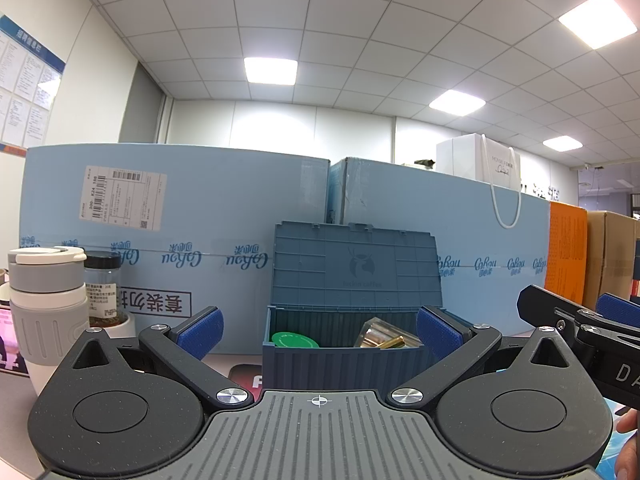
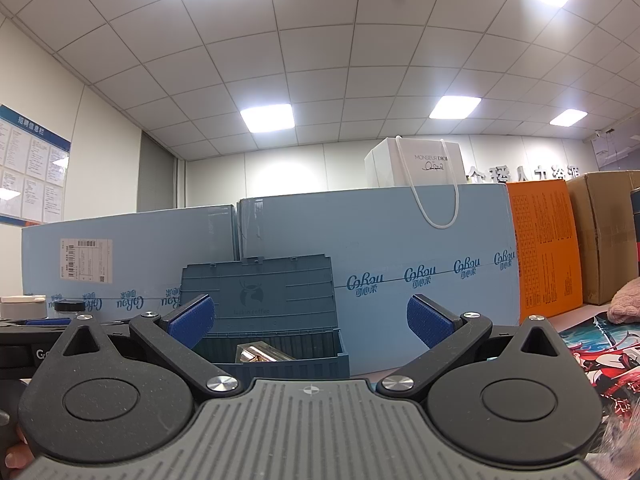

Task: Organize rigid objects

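Observation:
A dark blue container-style storage box stands open in front of my left gripper, its lid raised behind it. Inside lie a green round lid and a clear, gold-coloured item. My left gripper is open and empty, its blue pads on either side of the box's front. In the right wrist view the same box sits left of centre with the gold item showing. My right gripper is open and empty, just short of the box; it also shows in the left wrist view.
A grey-and-white travel cup and a black-capped spice jar stand at the left. Large light-blue cartons form a wall behind the box. An orange box, a brown carton and a printed mat are at the right.

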The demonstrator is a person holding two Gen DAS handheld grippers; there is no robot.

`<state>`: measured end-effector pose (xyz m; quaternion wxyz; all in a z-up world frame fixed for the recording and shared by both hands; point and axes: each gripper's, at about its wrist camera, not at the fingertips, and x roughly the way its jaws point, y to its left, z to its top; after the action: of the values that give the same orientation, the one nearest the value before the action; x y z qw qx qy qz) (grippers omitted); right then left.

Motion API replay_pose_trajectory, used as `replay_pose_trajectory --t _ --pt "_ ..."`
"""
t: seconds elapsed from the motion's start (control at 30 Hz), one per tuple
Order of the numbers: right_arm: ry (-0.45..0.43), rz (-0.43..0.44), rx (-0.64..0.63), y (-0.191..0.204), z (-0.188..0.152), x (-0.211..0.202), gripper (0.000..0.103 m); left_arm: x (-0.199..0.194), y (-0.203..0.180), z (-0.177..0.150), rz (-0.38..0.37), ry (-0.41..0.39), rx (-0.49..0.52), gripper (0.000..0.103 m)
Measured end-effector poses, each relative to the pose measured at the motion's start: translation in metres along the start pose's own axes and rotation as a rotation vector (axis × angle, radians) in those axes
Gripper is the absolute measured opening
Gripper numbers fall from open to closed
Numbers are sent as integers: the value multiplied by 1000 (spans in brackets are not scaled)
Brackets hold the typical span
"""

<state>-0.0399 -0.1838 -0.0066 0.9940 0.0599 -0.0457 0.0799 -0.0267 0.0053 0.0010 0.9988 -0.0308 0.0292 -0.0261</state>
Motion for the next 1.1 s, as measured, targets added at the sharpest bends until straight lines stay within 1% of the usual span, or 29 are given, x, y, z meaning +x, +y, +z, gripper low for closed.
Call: replay_pose_trajectory --t 0.33,0.53,0.67,0.87,1.1 --pt "1 0 -1 0 0 0 103 0 0 0 2 1 0 103" --pt "0 3 -7 -2 0 0 103 0 2 0 20 5 -4 103" --pt "-22 -27 -7 -5 1 0 103 0 2 2 39 13 -8 103" --pt "0 -66 10 -12 1 5 103 0 5 4 62 16 -27 103" --pt "29 -77 13 -14 -2 10 103 1 9 6 77 34 -47 103"
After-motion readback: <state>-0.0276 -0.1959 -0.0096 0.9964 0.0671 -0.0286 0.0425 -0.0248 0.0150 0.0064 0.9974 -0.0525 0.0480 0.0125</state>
